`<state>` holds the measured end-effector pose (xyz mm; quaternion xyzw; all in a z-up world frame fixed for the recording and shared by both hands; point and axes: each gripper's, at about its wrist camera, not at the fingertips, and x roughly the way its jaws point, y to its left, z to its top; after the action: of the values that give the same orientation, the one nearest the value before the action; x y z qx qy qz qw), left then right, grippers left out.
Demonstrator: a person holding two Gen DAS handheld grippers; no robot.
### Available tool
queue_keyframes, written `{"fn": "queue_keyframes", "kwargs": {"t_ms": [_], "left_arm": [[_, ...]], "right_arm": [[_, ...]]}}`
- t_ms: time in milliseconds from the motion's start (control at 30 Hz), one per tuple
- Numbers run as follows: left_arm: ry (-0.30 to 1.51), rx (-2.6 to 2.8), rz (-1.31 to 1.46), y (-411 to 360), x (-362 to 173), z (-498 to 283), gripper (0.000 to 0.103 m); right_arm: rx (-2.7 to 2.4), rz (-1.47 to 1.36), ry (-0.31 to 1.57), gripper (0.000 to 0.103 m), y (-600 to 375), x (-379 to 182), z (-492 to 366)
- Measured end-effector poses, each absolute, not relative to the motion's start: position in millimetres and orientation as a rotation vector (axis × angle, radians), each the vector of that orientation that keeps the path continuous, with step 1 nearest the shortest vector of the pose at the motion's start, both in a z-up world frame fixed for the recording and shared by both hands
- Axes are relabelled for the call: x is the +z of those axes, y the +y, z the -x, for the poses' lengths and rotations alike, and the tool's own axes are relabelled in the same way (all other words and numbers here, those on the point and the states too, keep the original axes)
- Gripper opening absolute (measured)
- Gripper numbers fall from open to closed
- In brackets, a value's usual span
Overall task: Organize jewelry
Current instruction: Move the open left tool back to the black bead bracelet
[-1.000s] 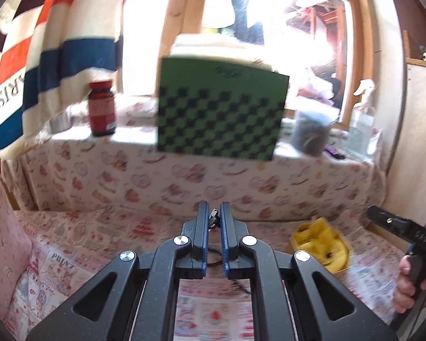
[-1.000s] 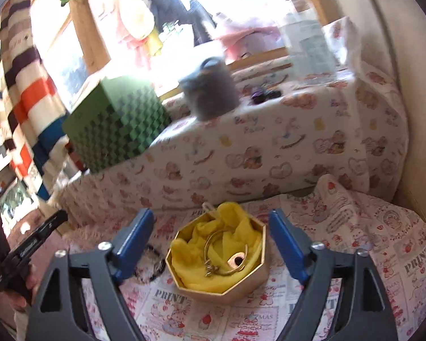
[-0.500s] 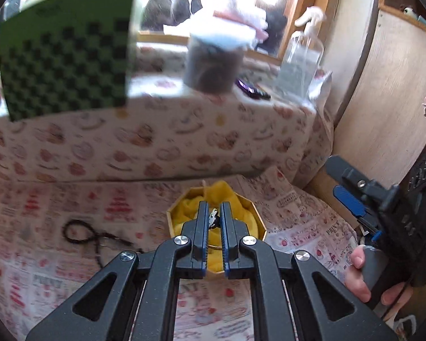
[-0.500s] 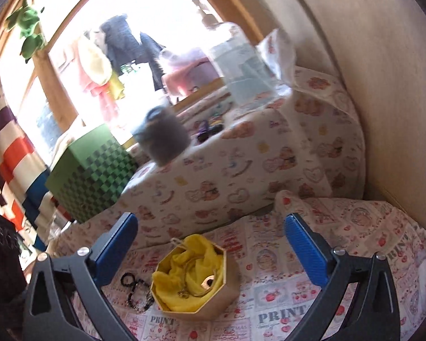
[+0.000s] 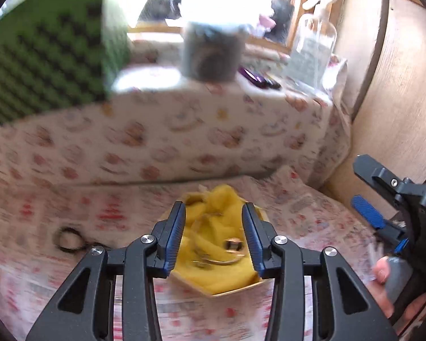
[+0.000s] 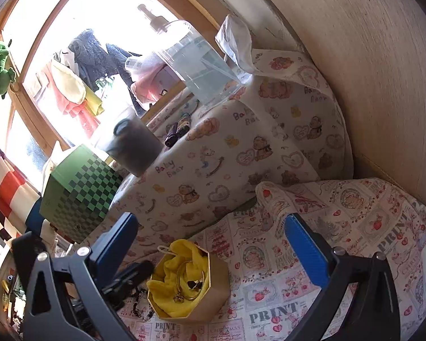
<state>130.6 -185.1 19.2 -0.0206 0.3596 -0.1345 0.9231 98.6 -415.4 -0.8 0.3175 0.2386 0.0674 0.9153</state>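
Basically, biggest thing is the printed cloth (image 6: 312,258) w/ strawberry and "PRINT" patches, soft and wrinkled, covering the lower surface. Behind it a raised ledge under a teddy-bear "Baby Bear" cloth (image 6: 241,153), draped in folds. A smooth pale wood panel (image 6: 383,85) runs down the right side.

On the ledge: a green checkered box (image 6: 79,190), cube-shaped, matte; a clear round tub (image 6: 136,147) w/ dark contents, can't tell what; a clear plastic pump bottle (image 6: 198,65), tall, see-through.

Lower down, the hexagonal box (image 6: 210,292) sits on the strawberry cloth, stiff tan walls, lined w/ crumpled yellow fabric (image 6: 170,298). Inside, on the fabric: a thin gold bangle (image 6: 184,270) and a small gold trinket (image 6: 179,298); blurred in left wrist view. Just left of the box, a black beaded loop (image 5: 68,240) lies flat on the cloth.

Left gripper (image 5: 214,238): jaws spread apart, nothing between the blue ribbed pads, hovering directly over the box's yellow lining. Right gripper (image 6: 210,238): jaws spread wide, empty, off to the box's right side, held in a hand (image 5: 394,292).
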Motion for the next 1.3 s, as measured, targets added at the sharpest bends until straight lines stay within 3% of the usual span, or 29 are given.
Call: {"fn": "queue_keyframes", "kwargs": {"t_ms": [133, 200, 533, 600, 967, 1133, 1233, 1300], "left_arm": [[0.643, -0.198, -0.01, -157, 42, -109, 0.048], [0.607, -0.173, 0.011, -137, 52, -97, 0.061], [0.444, -0.078, 0.0, -69, 79, -55, 0.089], [0.404, -0.06, -0.019, -63, 79, -48, 0.102], [0.388, -0.021, 0.073, -24, 34, -54, 0.103], [0.546, -0.017, 0.025, -22, 13, -71, 0.102], [0.667, -0.086, 0.077, -20, -2, -84, 0.096], [0.721, -0.103, 0.103, -21, -10, -89, 0.085]], "right_arm": [[0.143, -0.629, 0.47, 0.103, -411, 6, -93], [0.145, -0.605, 0.457, 0.103, -407, 10, -90], [0.198, -0.446, 0.418, 0.103, -370, 24, -77], [0.196, -0.415, 0.408, 0.103, -364, 24, -75], [0.193, -0.338, 0.453, 0.103, -343, 15, -79], [0.199, -0.271, 0.437, 0.103, -326, 17, -74], [0.19, -0.249, 0.431, 0.103, -320, 16, -72], [0.194, -0.25, 0.443, 0.103, -319, 13, -74]]}}
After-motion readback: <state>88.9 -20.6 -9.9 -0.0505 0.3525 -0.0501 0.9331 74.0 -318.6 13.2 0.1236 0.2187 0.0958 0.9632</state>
